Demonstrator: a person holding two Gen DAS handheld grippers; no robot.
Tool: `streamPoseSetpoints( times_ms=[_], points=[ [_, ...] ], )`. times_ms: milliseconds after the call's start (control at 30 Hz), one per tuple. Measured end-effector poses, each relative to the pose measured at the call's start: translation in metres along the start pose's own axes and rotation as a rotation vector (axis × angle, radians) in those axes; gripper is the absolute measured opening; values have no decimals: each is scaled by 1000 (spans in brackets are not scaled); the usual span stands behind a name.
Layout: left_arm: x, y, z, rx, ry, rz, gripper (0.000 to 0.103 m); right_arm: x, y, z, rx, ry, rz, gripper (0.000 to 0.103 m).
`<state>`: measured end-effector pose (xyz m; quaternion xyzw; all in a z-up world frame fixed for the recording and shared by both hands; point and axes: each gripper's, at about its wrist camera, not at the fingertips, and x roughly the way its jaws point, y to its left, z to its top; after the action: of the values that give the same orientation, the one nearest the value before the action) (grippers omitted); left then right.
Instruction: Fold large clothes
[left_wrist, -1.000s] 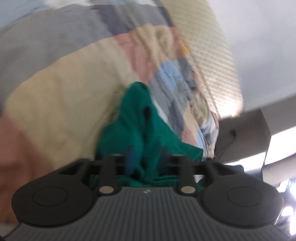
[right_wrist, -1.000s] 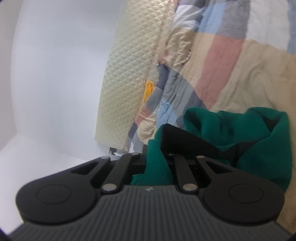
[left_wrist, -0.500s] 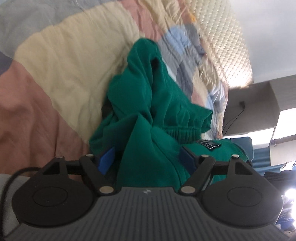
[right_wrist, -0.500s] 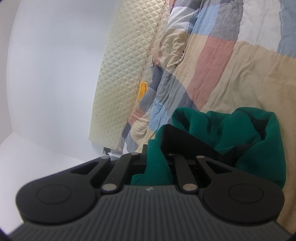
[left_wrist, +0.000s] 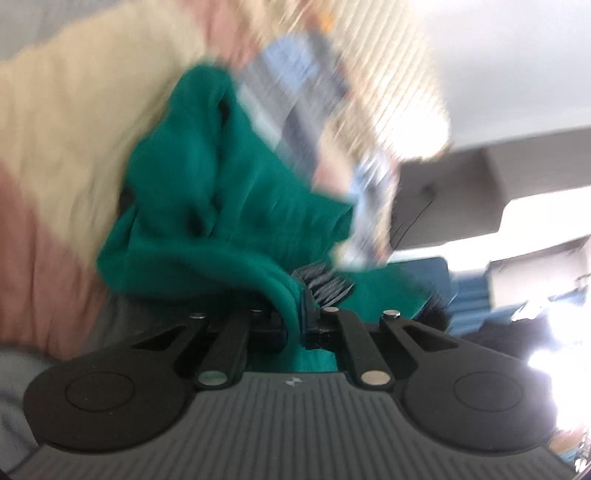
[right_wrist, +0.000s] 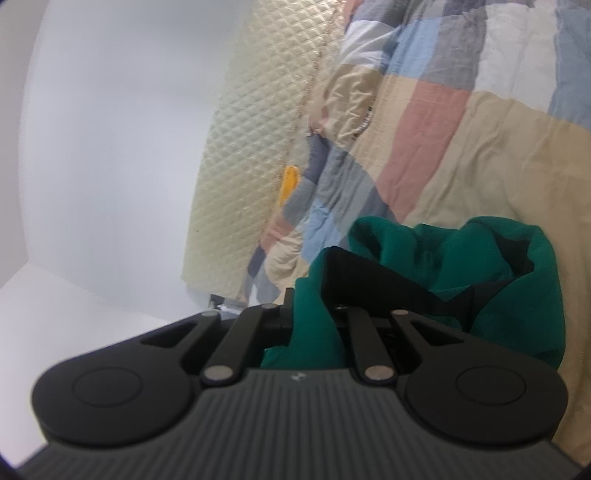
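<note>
A large green garment (left_wrist: 207, 192) lies bunched on the patchwork bed cover (left_wrist: 66, 122). In the blurred left wrist view, my left gripper (left_wrist: 295, 317) is shut on a thick rolled edge of the garment, which passes between the closed fingers. A dark patch with pale lettering (left_wrist: 325, 282) sits on the cloth just beyond them. In the right wrist view, my right gripper (right_wrist: 314, 314) is shut on another part of the green garment (right_wrist: 424, 251). That cloth rises from the jaws and drapes to the right, showing its dark inner side (right_wrist: 369, 269).
The bed cover (right_wrist: 461, 140) has beige, pink, blue and grey blocks. A cream quilted headboard (right_wrist: 251, 155) stands against a white wall (right_wrist: 110, 129), with a small yellow object (right_wrist: 289, 182) at its edge. A dark cabinet (left_wrist: 443, 206) and blue furniture (left_wrist: 469, 291) stand beyond the bed.
The left jaws stood wide around a fold of the green garment and have now shut on its edge, with the hand moving. The right gripper keeps its hold, hardly shifted.
</note>
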<state>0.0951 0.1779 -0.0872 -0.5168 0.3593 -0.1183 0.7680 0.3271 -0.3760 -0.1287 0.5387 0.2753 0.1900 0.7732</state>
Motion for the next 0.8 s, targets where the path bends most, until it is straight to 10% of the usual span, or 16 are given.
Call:
streamPoseSetpoints(
  times_ms=[333,800],
  points=[
    [41,-10,114,-54,-342,-184,7,57,14,41,9,-78,-91,11],
    [189,87,223,-22,-340,-63,8,176,-71,53,-24,-7,-285,12]
  ],
)
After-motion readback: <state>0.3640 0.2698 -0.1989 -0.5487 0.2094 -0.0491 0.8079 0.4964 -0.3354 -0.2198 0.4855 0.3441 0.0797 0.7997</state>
